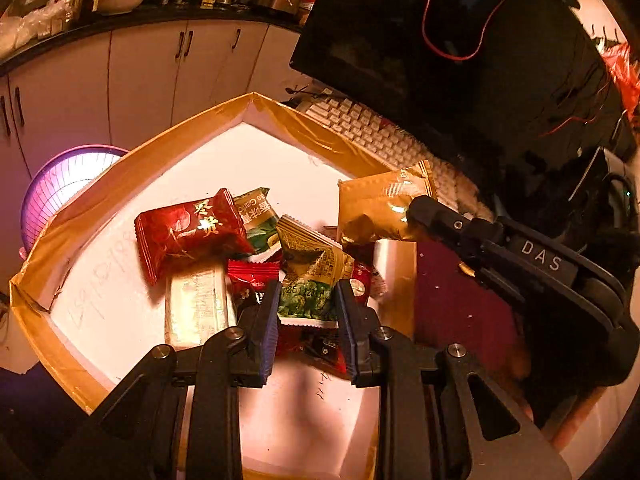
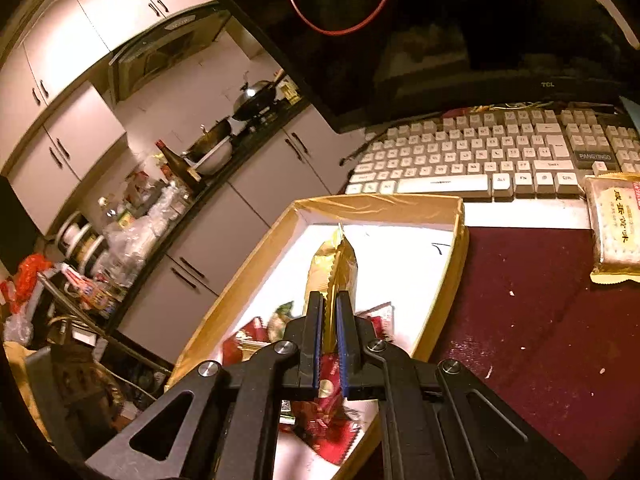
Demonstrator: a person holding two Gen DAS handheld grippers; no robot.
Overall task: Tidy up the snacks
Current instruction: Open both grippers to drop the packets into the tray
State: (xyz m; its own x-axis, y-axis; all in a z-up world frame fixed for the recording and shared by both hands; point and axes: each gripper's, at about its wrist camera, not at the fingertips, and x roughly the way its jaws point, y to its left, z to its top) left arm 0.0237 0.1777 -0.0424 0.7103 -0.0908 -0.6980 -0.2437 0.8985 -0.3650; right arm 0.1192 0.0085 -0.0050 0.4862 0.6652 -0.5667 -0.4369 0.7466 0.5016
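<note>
A white box with gold-taped rim [image 1: 120, 188] holds several snack packets: a big red one [image 1: 188, 232], a green one [image 1: 256, 220], a pale long one [image 1: 196, 304] and a gold-green one [image 1: 312, 272]. My left gripper [image 1: 306, 308] hangs open over the box, its fingers either side of the gold-green packet's lower end. My right gripper [image 2: 329, 320] is shut on a gold packet [image 2: 334, 268] and holds it over the box [image 2: 240, 280]. That packet also shows in the left wrist view [image 1: 380, 208] above the box's right rim. Another cracker packet [image 2: 616, 228] lies on the dark red table.
A white keyboard [image 2: 480, 152] and a dark monitor [image 2: 440, 40] stand behind the box. A purple basket [image 1: 60, 188] sits left of the box. Kitchen cabinets and a cluttered counter [image 1: 140, 4] are beyond. Dark red table surface [image 2: 520, 320] lies right of the box.
</note>
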